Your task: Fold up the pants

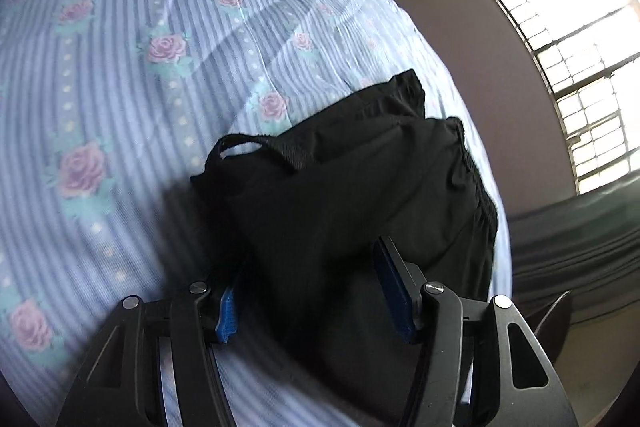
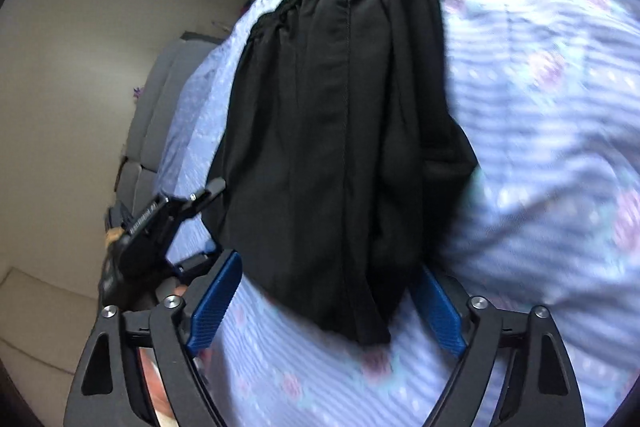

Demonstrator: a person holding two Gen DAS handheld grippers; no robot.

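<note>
While my splayed left gripper point(image 1: 312, 291) and right gripper point(image 2: 328, 303) flank folded black pants point(image 2: 336, 131), blue rose-striped bedsheet point(image 1: 120, 107) spreads (barred window point(image 1: 576, 67) at two o'clock).

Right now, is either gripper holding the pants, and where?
Nothing is held. Left gripper and right gripper are both open around the folded black pants.

Blown-out window point(image 1: 576, 67) glare, dim interior, motion-blurred bedsheet point(image 2: 560, 107), fisheye-curved edges

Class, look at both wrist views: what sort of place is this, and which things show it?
Probably a bedroom: black pants lie on a bed with a blue striped, rose-printed sheet, beside a barred window.
</note>
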